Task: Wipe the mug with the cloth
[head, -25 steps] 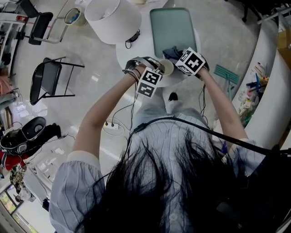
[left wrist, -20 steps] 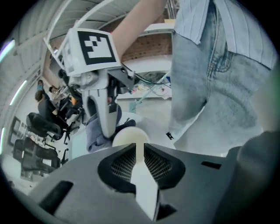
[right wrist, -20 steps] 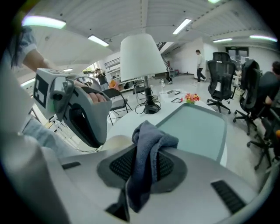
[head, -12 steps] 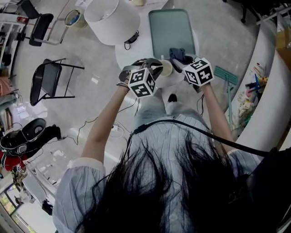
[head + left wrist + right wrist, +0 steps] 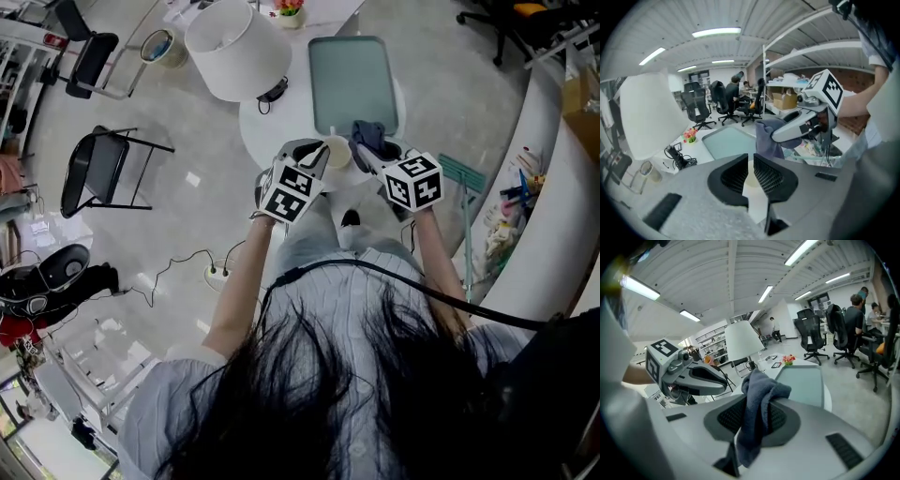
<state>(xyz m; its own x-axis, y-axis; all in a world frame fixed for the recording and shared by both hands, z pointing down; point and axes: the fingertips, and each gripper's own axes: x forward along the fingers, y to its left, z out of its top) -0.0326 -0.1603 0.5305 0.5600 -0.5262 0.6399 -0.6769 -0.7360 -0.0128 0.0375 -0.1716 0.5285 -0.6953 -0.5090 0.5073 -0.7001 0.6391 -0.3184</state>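
Note:
In the head view my left gripper (image 5: pixel 320 152) is shut on the wall of a cream mug (image 5: pixel 338 150), held in the air over the near edge of the round white table (image 5: pixel 281 117). The left gripper view shows the mug (image 5: pixel 753 183) pinched between the jaws of my left gripper (image 5: pixel 751 165). My right gripper (image 5: pixel 368 150) is shut on a dark blue cloth (image 5: pixel 367 134), just right of the mug. In the right gripper view the cloth (image 5: pixel 758 404) drapes over my right gripper (image 5: pixel 757 414). Whether the cloth touches the mug cannot be told.
A grey-green tray (image 5: pixel 354 80) lies on the table beyond the mug. A large white lamp shade (image 5: pixel 238 45) stands at the table's left with a black cable (image 5: pixel 273 90) beside it. A black folding chair (image 5: pixel 94 169) stands on the floor at left. A white counter (image 5: pixel 553 216) curves along the right.
Both marker cubes have swung back toward the person and the two grippers now point forward side by side. Mug and cloth stay gripped, close together over the table's near edge.

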